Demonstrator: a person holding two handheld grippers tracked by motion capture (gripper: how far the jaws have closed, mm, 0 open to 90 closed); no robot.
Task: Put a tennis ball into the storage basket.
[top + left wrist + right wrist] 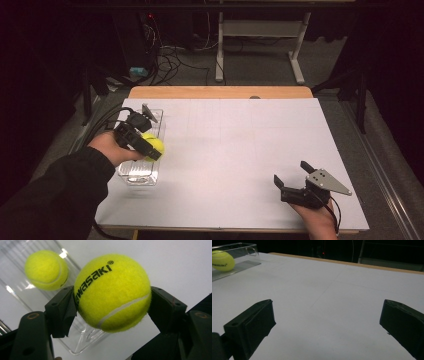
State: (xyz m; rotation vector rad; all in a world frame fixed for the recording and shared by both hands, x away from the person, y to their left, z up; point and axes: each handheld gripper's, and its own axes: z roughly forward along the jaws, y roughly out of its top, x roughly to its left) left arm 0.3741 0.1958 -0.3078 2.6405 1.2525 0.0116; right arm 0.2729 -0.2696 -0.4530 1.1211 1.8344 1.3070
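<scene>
Black jaws of the left gripper (112,305) clench a yellow tennis ball (112,292) above the clear tray (131,175) holding a second ball (46,270), while the right gripper (291,178) rests spread wide on the white tabletop (240,150), dark room and cables (170,62) beyond.

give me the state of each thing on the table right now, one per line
Left gripper: shut on the held tennis ball, lifted above the tray.
Second tennis ball: lying in the clear tray.
Right gripper: open, fingers wide apart, nothing between them, over the white table.
</scene>
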